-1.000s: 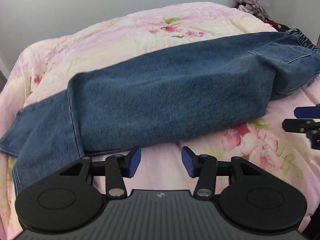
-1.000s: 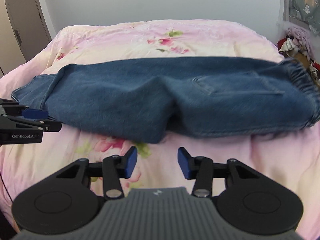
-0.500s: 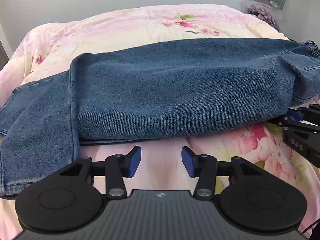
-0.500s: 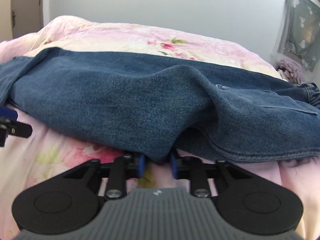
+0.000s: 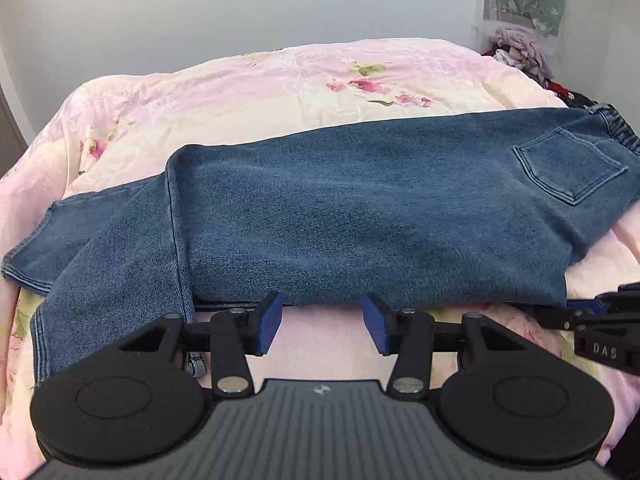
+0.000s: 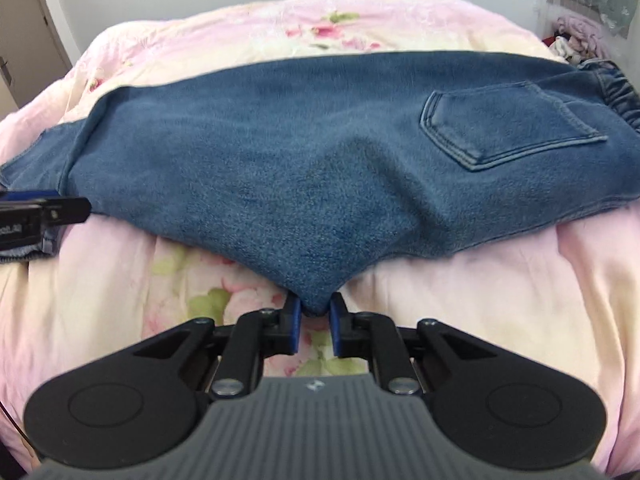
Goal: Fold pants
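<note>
We see the right gripper [image 6: 315,326] with its blue fingers [image 6: 294,328] pinched on the near edge of the jeans [image 6: 304,168]; its jaws have just been closing, and the denim now sits between the pads, drawn into a point toward the camera. The left gripper [image 5: 322,322] has its fingers [image 5: 269,324] spread apart, released, with nothing between them; they sit just at the near folded edge of the jeans [image 5: 360,216], above bare quilt. From the left view the right gripper shows at the right border [image 5: 600,320], at the same edge of the cloth. From the right view the left gripper shows at the left border [image 6: 44,210]. The jeans lie lengthwise across the bed [image 5: 280,80], folded leg over leg, back pocket [image 6: 508,128] up and elastic waistband [image 6: 616,92] at the right end, leg hems [image 5: 28,264] at the left. The bed carries a pink floral quilt [image 6: 480,300]. A heap of clothes [image 5: 520,48] lies beyond the bed's far right corner.
</note>
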{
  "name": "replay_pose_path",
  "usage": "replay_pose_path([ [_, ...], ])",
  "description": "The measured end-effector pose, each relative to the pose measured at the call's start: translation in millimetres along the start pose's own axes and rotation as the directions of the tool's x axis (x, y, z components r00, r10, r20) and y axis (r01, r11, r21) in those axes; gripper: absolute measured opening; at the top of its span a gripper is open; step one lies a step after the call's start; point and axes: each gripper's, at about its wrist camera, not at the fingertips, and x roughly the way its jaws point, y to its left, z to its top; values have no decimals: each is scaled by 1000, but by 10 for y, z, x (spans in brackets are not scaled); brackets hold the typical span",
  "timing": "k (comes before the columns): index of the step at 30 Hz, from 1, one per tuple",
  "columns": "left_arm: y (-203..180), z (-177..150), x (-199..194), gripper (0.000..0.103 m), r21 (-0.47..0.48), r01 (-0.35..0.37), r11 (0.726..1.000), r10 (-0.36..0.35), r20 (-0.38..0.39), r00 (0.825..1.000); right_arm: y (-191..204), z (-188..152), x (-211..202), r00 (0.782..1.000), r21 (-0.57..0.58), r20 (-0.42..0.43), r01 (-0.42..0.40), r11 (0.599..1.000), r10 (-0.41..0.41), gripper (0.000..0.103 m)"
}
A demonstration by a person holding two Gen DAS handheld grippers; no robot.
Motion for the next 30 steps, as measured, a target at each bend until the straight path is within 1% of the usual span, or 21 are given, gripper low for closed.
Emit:
replay_pose_path([
  [1,-8,-9,-19,56,5,-1,1000,1,-2,1000,-18,-1,-33,1000,3,8,-9,1000,9,11],
  [3,11,-31,-62,56,9,-2,1000,2,-4,1000,-72,-17,-78,999,15,-27,-28,1000,28,11],
  [4,32,-37,-76,56,9,-4,1000,4,-6,1000,-109,-31,-118,999,15,-28,-38,999,38,11],
  [6,117,-52,-111,56,-6,-35,999,35,-3,999,-158,-77,-259,1000,-11,-3,-24,1000,24,13],
  [8,245,-72,-139,56,-34,-85,996,86,5,996,-242,-94,-395,1000,-22,21,5,1000,-5,18],
  [9,331,-92,-156,56,-49,-109,993,109,10,994,-291,-78,-441,1000,-14,29,5,1000,-5,23],
  [11,490,-149,-183,57,-29,-130,991,130,21,991,-377,-20,-522,999,0,44,-2,1000,1,28],
  [12,552,-185,-188,62,-4,-136,991,136,25,990,-428,54,-514,999,1,54,0,1000,0,33],
  [13,616,-221,-190,69,24,-149,989,148,21,989,-474,81,-547,998,-6,66,13,1000,-12,39],
  [14,650,-260,-182,72,52,-161,986,160,18,987,-504,120,-563,996,-17,79,34,999,-33,41],
  [16,690,-348,-138,77,111,-186,976,186,16,982,-581,187,-576,993,-33,91,74,997,-71,48],
  [18,692,-417,-51,78,135,-202,970,203,4,979,-671,243,-562,991,-32,87,102,994,-99,49],
  [21,696,-467,133,78,116,-183,976,183,5,983,-792,315,-510,988,-29,65,140,990,-138,50],
  [23,686,-495,249,79,100,-200,975,201,4,980,-842,342,-484,986,-32,58,157,987,-155,51],
  [24,659,-500,324,79,116,-217,969,219,-5,976,-857,350,-476,985,-36,58,167,985,-164,51],
  [25,628,-512,390,76,146,-246,958,249,-7,968,-869,352,-468,983,-39,58,174,984,-171,51],
  [26,594,-516,445,73,173,-284,943,290,-9,957,-880,358,-450,983,-41,58,177,983,-174,52],
  [27,578,-519,467,64,187,-287,940,295,-16,956,-891,361,-433,983,-41,56,178,983,-176,57],
  [28,587,-528,453,46,178,-262,949,269,-18,963,-902,365,-409,983,-41,55,178,983,-176,59],
  [29,595,-532,425,40,165,-242,956,248,-18,969,-912,370,-391,983,-42,52,179,983,-176,59],
  [30,590,-535,394,37,165,-250,954,255,-12,967,-912,381,-357,983,-44,47,181,983,-179,59],
])
